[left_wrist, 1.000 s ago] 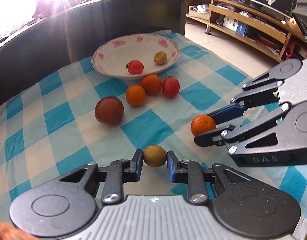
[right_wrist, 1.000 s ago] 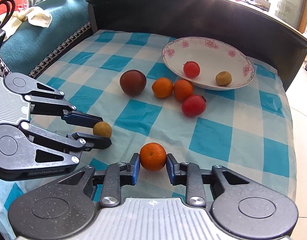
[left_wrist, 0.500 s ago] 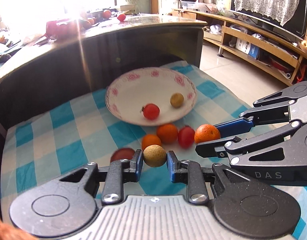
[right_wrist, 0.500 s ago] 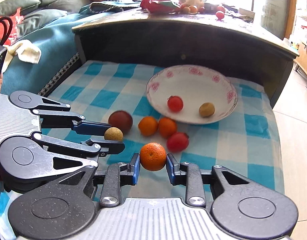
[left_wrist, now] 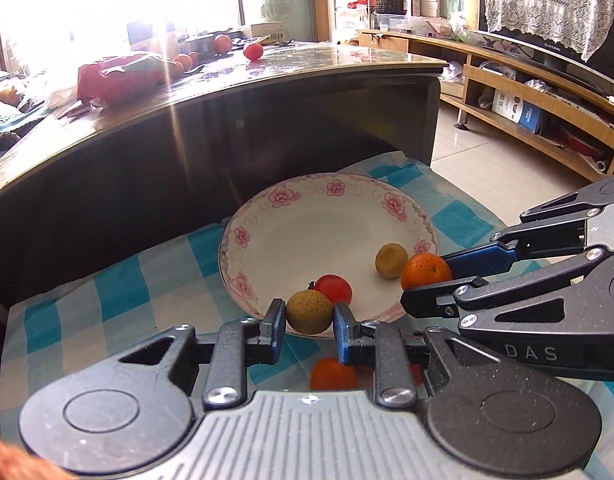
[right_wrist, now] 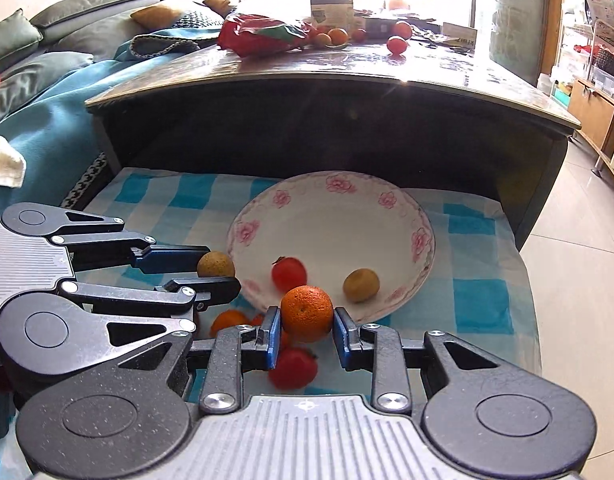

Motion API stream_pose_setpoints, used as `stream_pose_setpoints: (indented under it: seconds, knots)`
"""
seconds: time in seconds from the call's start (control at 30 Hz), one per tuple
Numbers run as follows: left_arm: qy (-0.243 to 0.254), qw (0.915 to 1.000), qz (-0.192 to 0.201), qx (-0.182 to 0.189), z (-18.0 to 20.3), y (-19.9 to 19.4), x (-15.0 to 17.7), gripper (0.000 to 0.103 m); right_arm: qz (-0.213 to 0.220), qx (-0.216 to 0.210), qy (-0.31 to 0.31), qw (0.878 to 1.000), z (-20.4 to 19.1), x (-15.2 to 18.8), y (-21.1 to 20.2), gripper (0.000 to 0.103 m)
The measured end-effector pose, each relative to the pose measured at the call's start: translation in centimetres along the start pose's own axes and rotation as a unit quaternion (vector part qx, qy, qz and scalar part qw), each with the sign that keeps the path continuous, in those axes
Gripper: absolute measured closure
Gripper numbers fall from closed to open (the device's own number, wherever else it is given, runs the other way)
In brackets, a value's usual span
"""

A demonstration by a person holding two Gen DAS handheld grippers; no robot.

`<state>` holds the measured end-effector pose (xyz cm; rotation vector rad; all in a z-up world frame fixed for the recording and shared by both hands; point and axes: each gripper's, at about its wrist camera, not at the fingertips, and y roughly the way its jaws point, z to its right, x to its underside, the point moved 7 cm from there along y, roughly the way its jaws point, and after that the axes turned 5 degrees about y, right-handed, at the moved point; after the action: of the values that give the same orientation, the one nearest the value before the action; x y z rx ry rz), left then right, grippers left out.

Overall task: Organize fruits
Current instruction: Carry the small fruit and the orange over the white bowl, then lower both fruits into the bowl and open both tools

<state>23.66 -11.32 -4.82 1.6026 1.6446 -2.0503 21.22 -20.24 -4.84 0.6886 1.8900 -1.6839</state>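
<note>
My left gripper [left_wrist: 309,322] is shut on a small brown fruit [left_wrist: 309,312] and holds it above the near rim of the white flowered plate [left_wrist: 267,216]. My right gripper [right_wrist: 306,326] is shut on an orange [right_wrist: 306,312], also held near the plate's [right_wrist: 387,216] near rim. The plate holds a red tomato [left_wrist: 335,288] and a second brown fruit [left_wrist: 391,261]. In the right wrist view the left gripper [right_wrist: 217,274] shows at the left, the tomato [right_wrist: 289,274] and brown fruit [right_wrist: 361,285] in the plate. Oranges [right_wrist: 229,320] and a red tomato [right_wrist: 293,368] lie on the checked cloth below.
A dark table wall [left_wrist: 187,168] rises right behind the plate, with more fruit and a red bag [right_wrist: 263,36] on its top. The blue checked cloth [right_wrist: 483,304] ends at a drop to the tiled floor [right_wrist: 579,264] on the right. A sofa [right_wrist: 47,92] stands left.
Both grippers have lifted and carried their fruits forward to the plate's near rim. The loose fruits on the cloth now lie beneath the grippers.
</note>
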Motion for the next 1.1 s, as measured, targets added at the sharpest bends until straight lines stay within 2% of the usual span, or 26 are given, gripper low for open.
stream_pose_setpoints:
  seconds: [0.47, 0.87, 1.03, 1.1]
  knots:
    - [0.0, 1.0, -0.008, -0.002, -0.7, 3.2, 0.2, 0.069, -0.013, 0.001, -0.003, 1.0, 1.2, -0.4, 3.1, 0.079]
    - [-0.021, 0.9996, 0.017, -0.01, -2.2, 4.5, -0.6, 0.069, -0.01, 0.003, -0.02, 1.0, 1.1, -0.9, 5.7, 0.077]
    - [-0.028, 0.9993, 0.022, -0.009, -2.6, 4.7, -0.8, 0.068, -0.005, 0.003, -0.015, 1.0, 1.3, -1.5, 5.9, 0.077]
    - [-0.029, 0.9992, 0.023, -0.013, -2.7, 4.7, -0.8, 0.064, -0.002, 0.005, -0.015, 1.0, 1.3, -1.7, 6.0, 0.077]
